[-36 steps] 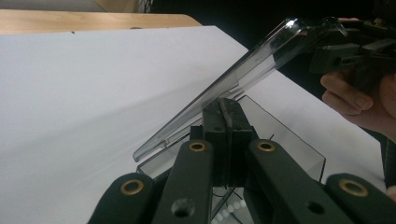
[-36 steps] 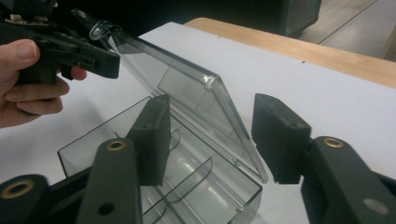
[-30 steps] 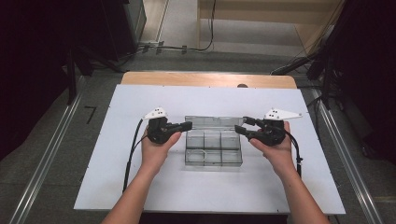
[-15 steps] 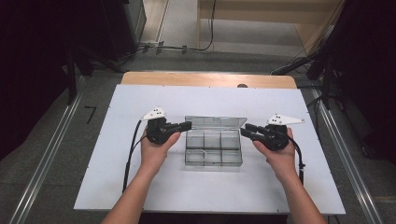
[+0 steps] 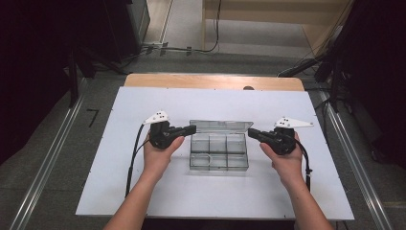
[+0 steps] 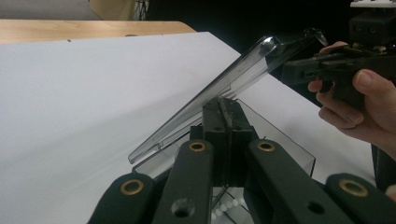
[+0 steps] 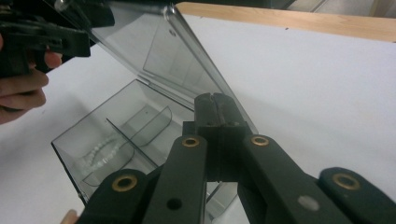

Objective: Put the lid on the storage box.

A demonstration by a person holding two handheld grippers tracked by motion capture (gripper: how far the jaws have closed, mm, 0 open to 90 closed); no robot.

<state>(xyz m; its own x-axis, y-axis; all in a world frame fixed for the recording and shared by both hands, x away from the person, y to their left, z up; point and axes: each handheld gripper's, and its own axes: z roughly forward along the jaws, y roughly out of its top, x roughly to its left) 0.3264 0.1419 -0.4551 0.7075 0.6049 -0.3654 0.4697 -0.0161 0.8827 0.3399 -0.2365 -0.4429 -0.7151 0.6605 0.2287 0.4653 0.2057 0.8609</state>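
Observation:
A clear plastic compartment box (image 5: 219, 154) sits mid-table with its lid (image 5: 220, 126) raised and leaning back. Small white beads (image 7: 100, 155) lie in one compartment. My left gripper (image 5: 191, 128) is shut, its tips at the box's rear left corner under the lid (image 6: 224, 84). In the left gripper view the jaws (image 6: 229, 109) are pressed together with nothing seen between them. My right gripper (image 5: 250, 132) sits just off the lid's right end. Its jaws have just been closing and now meet (image 7: 215, 105) with nothing between them, the lid's edge (image 7: 187, 51) just behind.
The box rests on a white board (image 5: 119, 143) laid over a wooden table (image 5: 210, 81). Black cables (image 5: 131, 158) trail from both grippers toward the person. Dark equipment and floor rails (image 5: 43, 167) flank the table.
The right gripper has drawn back to the right, off the lid's right corner, and its jaws have come together. The left gripper and the open lid have stayed put.

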